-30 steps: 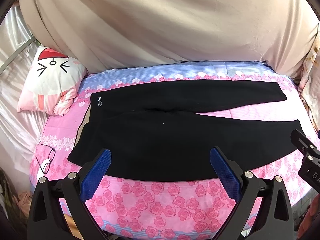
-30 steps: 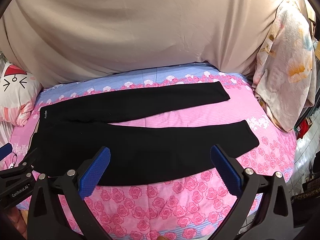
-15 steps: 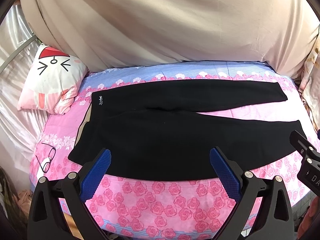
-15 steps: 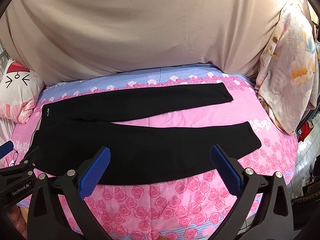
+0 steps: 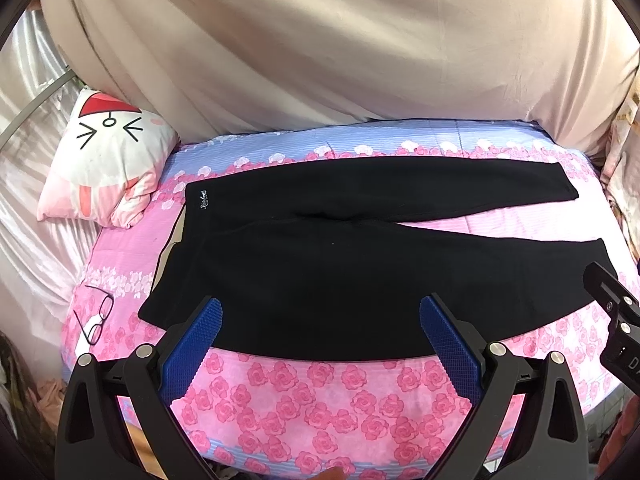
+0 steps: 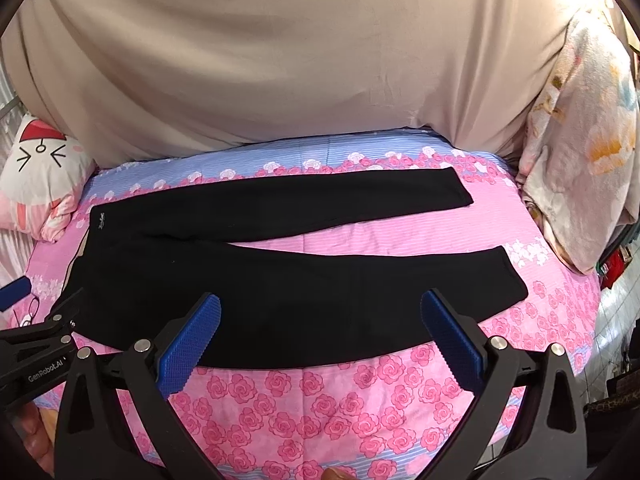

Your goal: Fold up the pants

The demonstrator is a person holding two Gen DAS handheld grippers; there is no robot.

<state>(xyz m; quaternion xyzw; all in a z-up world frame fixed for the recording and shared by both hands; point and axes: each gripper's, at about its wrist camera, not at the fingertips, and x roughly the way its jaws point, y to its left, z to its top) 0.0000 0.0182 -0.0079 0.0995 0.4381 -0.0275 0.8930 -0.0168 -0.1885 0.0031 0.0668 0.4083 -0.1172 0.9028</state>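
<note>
Black pants (image 5: 340, 264) (image 6: 280, 280) lie flat on a pink rose-print bed, waistband at the left, both legs stretched to the right and spread apart. A small white logo sits at the far waist corner. My left gripper (image 5: 320, 320) hovers open above the near edge of the seat and thigh, nothing between its blue pads. My right gripper (image 6: 320, 316) hovers open over the near leg, also empty. Each gripper's black body shows at the edge of the other's view.
A cat-face pillow (image 5: 104, 160) rests at the bed's left end. Eyeglasses (image 5: 96, 316) lie on the sheet left of the waistband. A beige curtain (image 5: 340, 48) hangs behind the bed. A floral quilt (image 6: 580, 168) is piled at the right end.
Both views have shifted slightly; the pants sit a little lower and further right in the right wrist view. The pants themselves have not moved and both grippers stay open.
</note>
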